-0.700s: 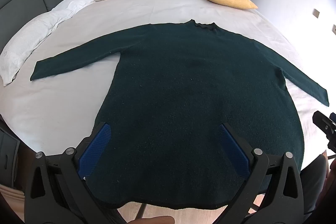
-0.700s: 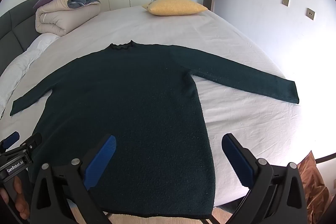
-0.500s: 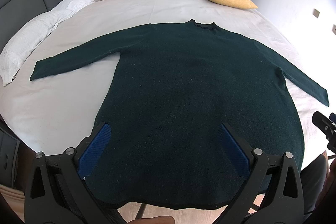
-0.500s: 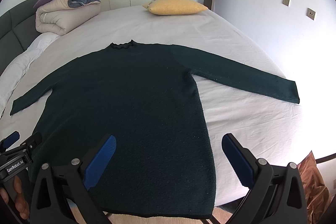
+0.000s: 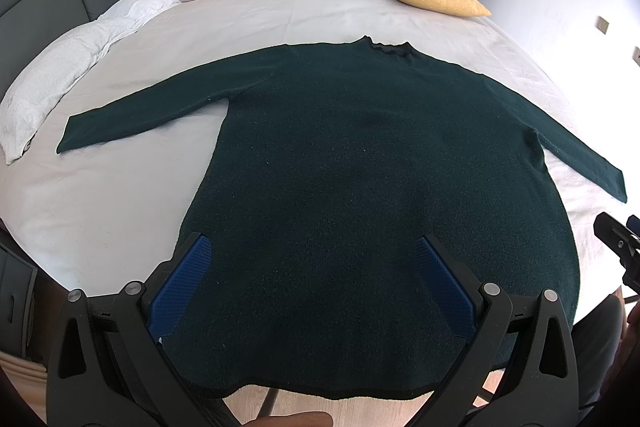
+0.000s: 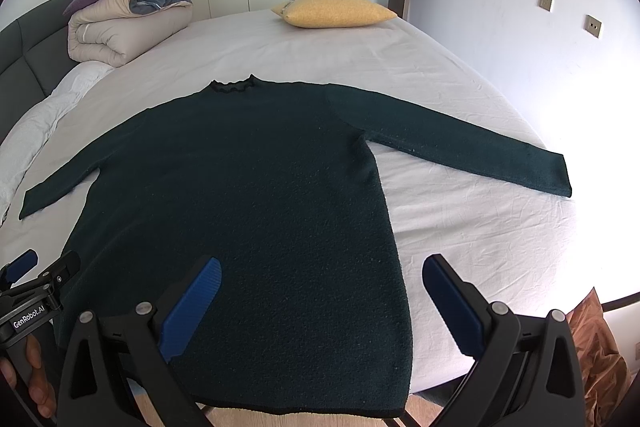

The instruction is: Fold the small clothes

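Both the left gripper and right gripper are hovering wide open, empty, over the flat dark-green knitted sweater; pinch each sleeve at its cuff, folding inward evenly.

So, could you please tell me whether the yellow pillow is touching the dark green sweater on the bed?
Apart. The right wrist view shows the yellow pillow lying well beyond the collar of the dark green sweater, with a wide strip of bare white bed sheet between them.

Bright daylight floods in from the right, blowing out the right wall; sharp focus, strong fisheye bending, dark vignetted corners.
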`<action>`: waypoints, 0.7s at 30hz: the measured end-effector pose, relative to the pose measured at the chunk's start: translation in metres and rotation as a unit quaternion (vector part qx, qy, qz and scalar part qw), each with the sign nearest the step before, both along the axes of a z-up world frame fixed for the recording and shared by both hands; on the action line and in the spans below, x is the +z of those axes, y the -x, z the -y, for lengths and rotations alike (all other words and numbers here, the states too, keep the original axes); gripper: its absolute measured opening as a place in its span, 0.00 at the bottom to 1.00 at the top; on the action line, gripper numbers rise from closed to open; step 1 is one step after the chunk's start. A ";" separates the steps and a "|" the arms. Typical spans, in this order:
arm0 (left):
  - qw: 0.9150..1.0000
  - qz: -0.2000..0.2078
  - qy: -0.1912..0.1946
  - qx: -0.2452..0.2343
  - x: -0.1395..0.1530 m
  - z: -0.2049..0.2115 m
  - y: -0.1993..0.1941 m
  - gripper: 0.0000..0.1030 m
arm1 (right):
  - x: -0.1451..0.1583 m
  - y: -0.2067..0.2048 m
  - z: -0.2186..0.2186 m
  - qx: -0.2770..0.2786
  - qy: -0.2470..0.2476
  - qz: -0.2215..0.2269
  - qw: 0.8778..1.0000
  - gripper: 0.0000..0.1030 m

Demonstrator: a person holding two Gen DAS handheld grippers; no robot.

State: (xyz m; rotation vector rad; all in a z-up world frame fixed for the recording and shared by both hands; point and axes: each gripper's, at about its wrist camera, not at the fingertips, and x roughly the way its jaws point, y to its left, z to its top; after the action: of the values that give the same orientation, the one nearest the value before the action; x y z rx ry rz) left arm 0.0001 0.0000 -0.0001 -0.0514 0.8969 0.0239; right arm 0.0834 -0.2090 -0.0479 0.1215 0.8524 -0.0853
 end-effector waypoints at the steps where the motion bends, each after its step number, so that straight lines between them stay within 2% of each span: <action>1: 1.000 0.000 0.000 0.000 0.000 0.000 0.000 1.00 | 0.000 0.000 0.000 0.000 0.000 0.000 1.000 1.00; 21: 1.000 -0.001 0.000 0.000 0.000 0.000 0.000 1.00 | -0.003 0.000 -0.001 0.000 -0.001 -0.002 1.000 1.00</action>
State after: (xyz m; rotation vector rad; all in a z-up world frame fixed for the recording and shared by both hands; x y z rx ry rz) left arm 0.0001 0.0000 0.0000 -0.0518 0.8986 0.0241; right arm 0.0838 -0.2078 -0.0505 0.1228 0.8562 -0.0849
